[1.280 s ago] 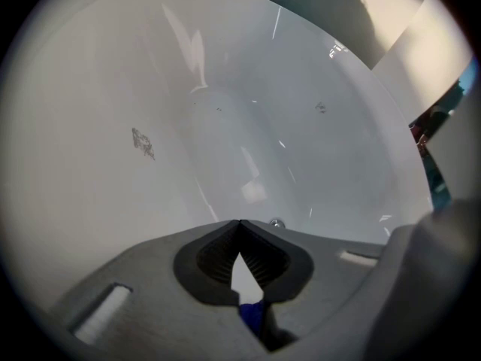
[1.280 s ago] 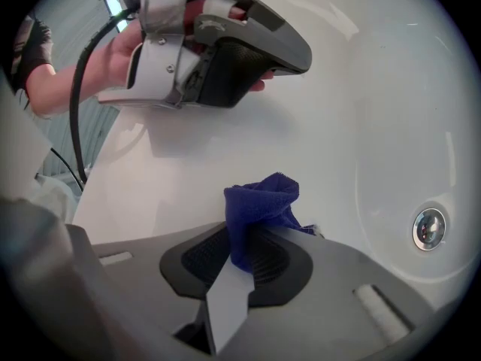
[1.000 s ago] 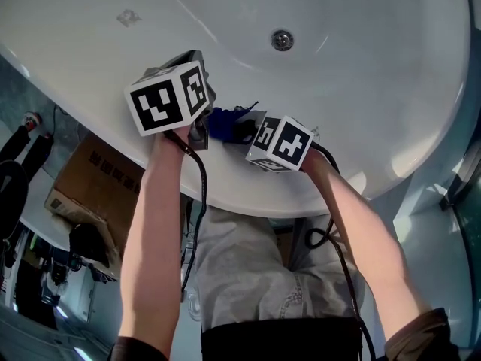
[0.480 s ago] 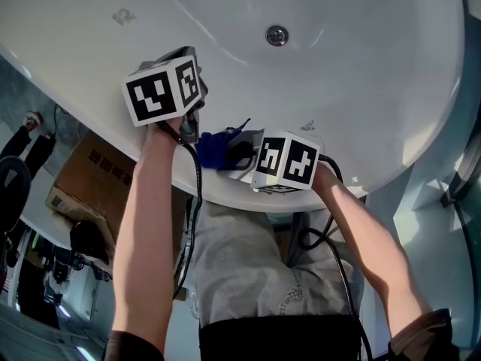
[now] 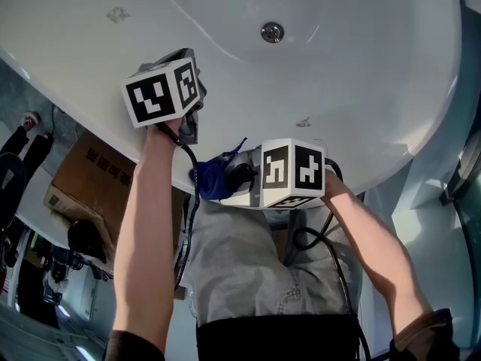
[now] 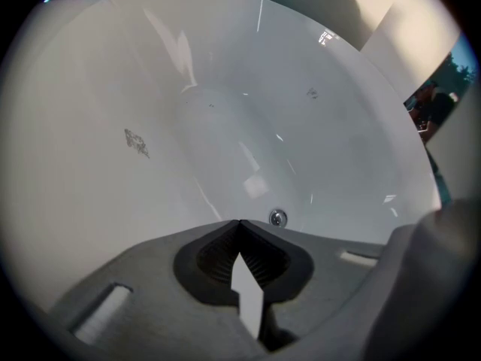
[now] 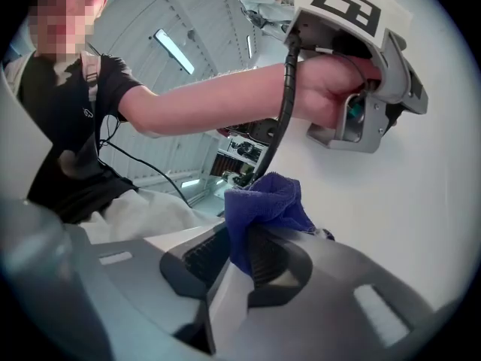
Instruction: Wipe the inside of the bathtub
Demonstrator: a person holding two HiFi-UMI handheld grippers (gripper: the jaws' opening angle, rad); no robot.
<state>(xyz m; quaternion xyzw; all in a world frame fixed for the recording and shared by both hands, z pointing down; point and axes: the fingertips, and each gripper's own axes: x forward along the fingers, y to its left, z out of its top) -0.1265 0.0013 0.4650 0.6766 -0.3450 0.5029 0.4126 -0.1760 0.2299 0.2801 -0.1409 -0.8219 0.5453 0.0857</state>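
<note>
Your right gripper point(image 7: 240, 254) has its claw clamped tight on the blue cloth point(image 7: 263, 201), which bunches up above the jaws. In the head view it sits low and centre, at the near rim of the bathtub point(image 5: 338, 66) rather than down in the basin. Your left gripper point(image 6: 239, 228) points into the tub with its jaws pressed together on nothing, the drain point(image 6: 277, 218) just beyond them. This looks like a pause between wiping strokes. Next you'd need to swing the cloth over the rim and press it onto the inner wall, perhaps toward the grey smudge point(image 6: 135, 141) at upper left. Whether the cloth touches the rim is hidden behind the marker cube point(image 5: 293, 173), and the tub's far end is cut off.
</note>
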